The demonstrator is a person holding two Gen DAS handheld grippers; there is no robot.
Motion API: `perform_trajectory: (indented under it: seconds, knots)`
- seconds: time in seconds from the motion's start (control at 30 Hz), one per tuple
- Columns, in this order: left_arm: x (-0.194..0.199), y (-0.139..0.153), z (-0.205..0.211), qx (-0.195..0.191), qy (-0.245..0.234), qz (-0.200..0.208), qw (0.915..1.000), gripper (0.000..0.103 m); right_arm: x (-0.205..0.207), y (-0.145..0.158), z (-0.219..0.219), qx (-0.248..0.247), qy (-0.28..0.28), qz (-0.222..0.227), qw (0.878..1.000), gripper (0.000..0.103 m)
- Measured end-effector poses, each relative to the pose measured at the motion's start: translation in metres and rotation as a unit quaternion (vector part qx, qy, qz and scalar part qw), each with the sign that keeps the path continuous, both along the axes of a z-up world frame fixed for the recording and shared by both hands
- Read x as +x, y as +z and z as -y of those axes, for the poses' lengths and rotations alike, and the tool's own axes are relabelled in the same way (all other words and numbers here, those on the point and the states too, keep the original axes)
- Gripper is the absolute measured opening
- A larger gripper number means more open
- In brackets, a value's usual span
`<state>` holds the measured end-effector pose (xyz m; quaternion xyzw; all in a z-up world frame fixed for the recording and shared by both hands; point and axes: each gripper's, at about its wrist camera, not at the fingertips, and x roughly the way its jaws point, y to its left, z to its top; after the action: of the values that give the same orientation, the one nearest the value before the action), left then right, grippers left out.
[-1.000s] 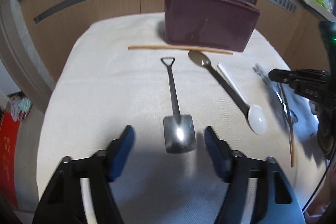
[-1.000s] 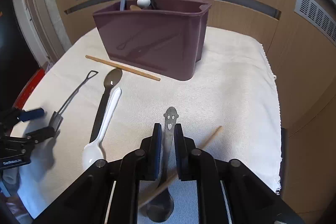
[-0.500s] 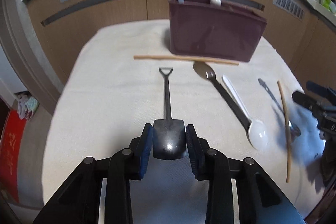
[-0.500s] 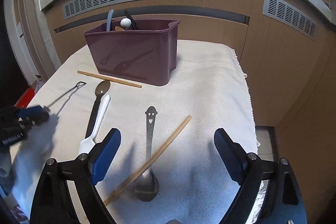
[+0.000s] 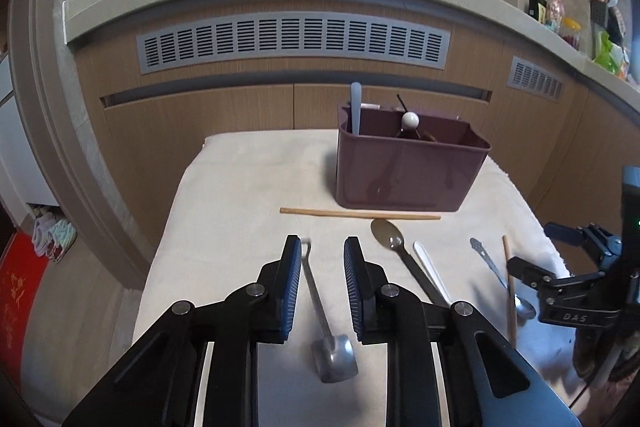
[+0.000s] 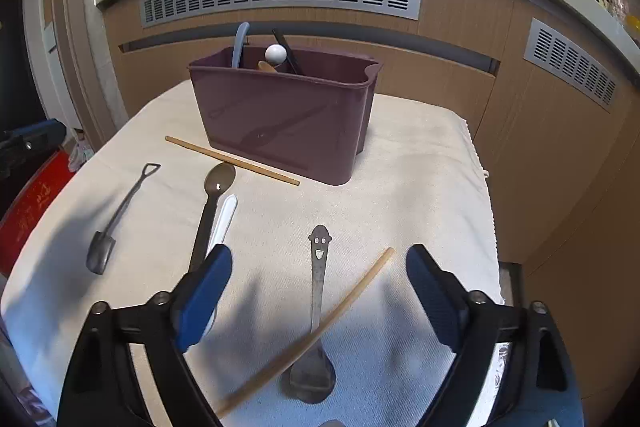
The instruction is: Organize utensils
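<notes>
Left gripper (image 5: pixel 322 267) jaws closing, empty; shovel spoon (image 5: pixel 332 351) on cloth (image 5: pixel 240 179) below the gap, untouched. Right gripper (image 6: pixel 318 291) jaws closing, wide apart, above smiley spoon (image 6: pixel 318 267) and crossing chopstick (image 6: pixel 340 307). Caddy (image 6: pixel 280 115) beyond.

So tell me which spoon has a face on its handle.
The metal spoon under the slanted chopstick; the black spoon and white spoon have plain handles.

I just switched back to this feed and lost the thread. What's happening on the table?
Utensils are being sorted into the maroon bin; several already stand in it. Neither gripper holds anything. The left gripper hangs above the shovel-shaped spoon, which lies flat on the cloth, its jaws closing on nothing. The right gripper hovers over the smiley-handled spoon and the chopstick crossing it, jaws wide but narrowing.
</notes>
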<state>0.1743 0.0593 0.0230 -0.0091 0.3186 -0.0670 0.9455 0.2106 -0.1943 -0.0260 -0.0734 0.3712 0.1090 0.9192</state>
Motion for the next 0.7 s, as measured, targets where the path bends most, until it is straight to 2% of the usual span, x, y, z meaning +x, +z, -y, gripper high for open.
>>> perform_trajectory:
  seconds: [0.07,0.13,0.23,0.27,0.3,0.37,0.47,0.57,0.7]
  knots:
    - [-0.001,0.001,-0.005,0.001,0.0,-0.001,1.0,0.023,0.007,-0.003,-0.006,0.002,0.012,-0.021,1.0,0.061]
    - [-0.001,-0.004,-0.013,-0.003,0.002,-0.012,0.9999,0.023,0.01,-0.005,-0.012,0.01,0.025,-0.036,0.999,0.06]
    - [0.002,-0.021,-0.024,-0.01,0.002,-0.05,0.9987,0.026,0.008,-0.006,-0.031,0.001,0.048,-0.034,0.998,0.06]
    - [0.003,-0.028,-0.027,-0.013,0.003,-0.065,0.9978,0.031,0.008,-0.005,-0.04,-0.002,0.058,-0.033,0.998,0.058]
    - [0.005,-0.038,-0.03,-0.016,0.004,-0.084,0.9963,0.038,0.009,-0.005,-0.049,-0.003,0.068,-0.032,0.997,0.051]
    - [0.007,-0.051,-0.033,-0.02,0.012,-0.104,0.9943,0.045,0.016,-0.004,-0.068,0.001,0.095,-0.04,0.995,0.041]
    - [0.007,-0.06,-0.034,-0.028,0.018,-0.114,0.9929,0.048,0.035,-0.009,-0.09,-0.002,0.113,-0.056,0.992,0.041]
    - [0.002,-0.06,-0.036,-0.031,0.019,-0.106,0.9937,0.063,0.064,-0.018,-0.104,0.003,0.11,-0.081,0.991,0.041]
    - [0.0,-0.065,-0.044,-0.039,0.02,-0.106,0.9933,0.064,0.093,-0.032,-0.119,-0.012,0.089,-0.102,0.991,0.04]
